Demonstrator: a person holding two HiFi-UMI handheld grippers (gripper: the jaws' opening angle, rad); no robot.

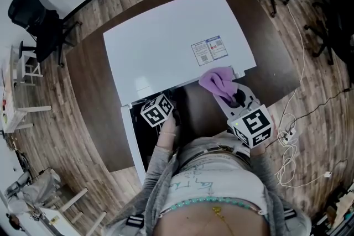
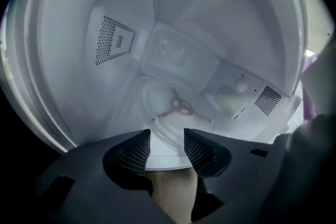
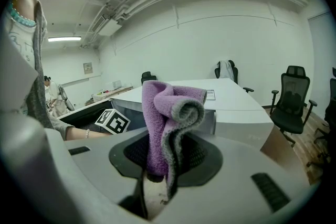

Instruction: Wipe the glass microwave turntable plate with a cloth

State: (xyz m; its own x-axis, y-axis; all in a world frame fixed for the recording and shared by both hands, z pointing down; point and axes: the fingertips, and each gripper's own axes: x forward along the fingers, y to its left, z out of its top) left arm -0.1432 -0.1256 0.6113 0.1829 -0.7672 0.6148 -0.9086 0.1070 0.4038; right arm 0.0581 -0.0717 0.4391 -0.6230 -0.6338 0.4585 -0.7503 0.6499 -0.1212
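Your left gripper [image 2: 164,142], fingers open and empty, faces the turntable plate [image 2: 173,119] seated inside the microwave [image 1: 177,47]. Your right gripper [image 3: 167,156] fingers clamp the cloth [image 3: 161,113]. Wiping not yet begun.

The glass turntable plate [image 2: 157,113] is a clear round disc lying flat on the floor of the white microwave [image 1: 177,41] cavity. A three-armed hub shows through its middle. Its near rim is seen in the gap between the spread jaws of the left gripper [image 2: 164,144], and neither pad presses on it.

The purple cloth [image 3: 168,118] has a grey edge. It stands bunched and folded upright, pinched in the right gripper [image 3: 167,165], by the microwave's near right corner.
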